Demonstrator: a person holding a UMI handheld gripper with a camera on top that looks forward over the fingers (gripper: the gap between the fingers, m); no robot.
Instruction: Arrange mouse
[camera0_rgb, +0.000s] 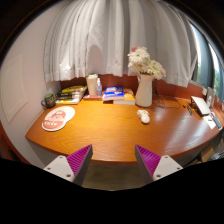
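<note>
A white mouse (144, 117) lies on the wooden table (105, 135), to the right of the middle and just in front of a white vase (145, 90) with pale flowers (146, 63). My gripper (112, 160) hovers at the near edge of the table, well short of the mouse. Its two fingers with purple pads (78, 159) stand wide apart with nothing between them.
A round red-and-white mat (56, 119) lies at the left. Stacked books (70, 95), a white box (94, 85) and more books (119, 97) line the back edge. A laptop or keyboard (200, 105) sits at the far right. White curtains hang behind.
</note>
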